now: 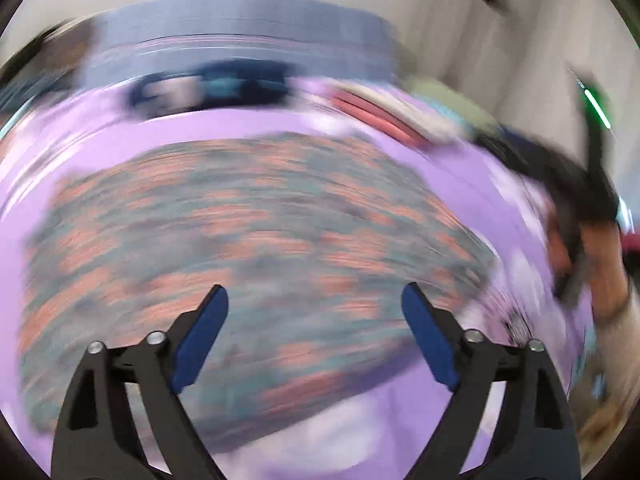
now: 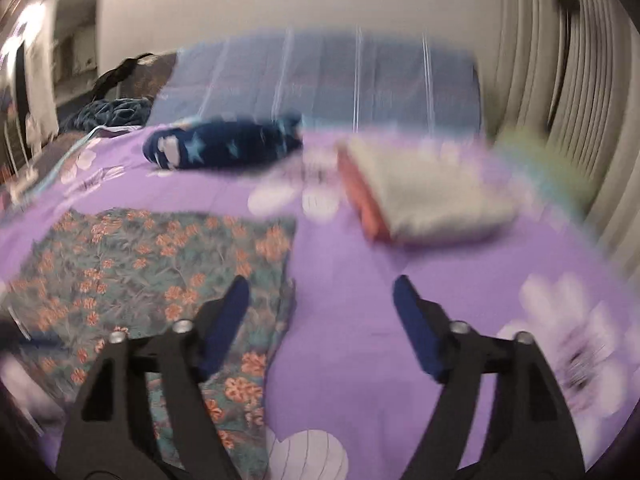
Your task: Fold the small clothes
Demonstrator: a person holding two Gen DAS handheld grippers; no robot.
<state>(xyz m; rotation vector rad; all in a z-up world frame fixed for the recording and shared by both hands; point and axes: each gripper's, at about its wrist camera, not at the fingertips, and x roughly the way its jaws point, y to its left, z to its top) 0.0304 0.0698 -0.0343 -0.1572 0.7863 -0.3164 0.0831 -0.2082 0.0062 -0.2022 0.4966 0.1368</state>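
Observation:
A teal garment with orange flowers [image 2: 152,276] lies flat on the purple bed sheet [image 2: 352,344]. It also shows, heavily blurred, in the left wrist view [image 1: 248,272]. My left gripper [image 1: 316,296] is open and empty, above the near part of the garment. My right gripper [image 2: 320,286] is open and empty, over the garment's right edge, with its left finger over the cloth and its right finger over bare sheet. In the left wrist view the right gripper [image 1: 576,216] and the hand that holds it show blurred at the right.
A folded stack of white and pink clothes [image 2: 424,196] lies at the back right of the bed. A dark blue star-print garment [image 2: 224,144] lies at the back. A blue striped pillow [image 2: 328,76] is behind it. Curtains [image 2: 568,100] hang at the right.

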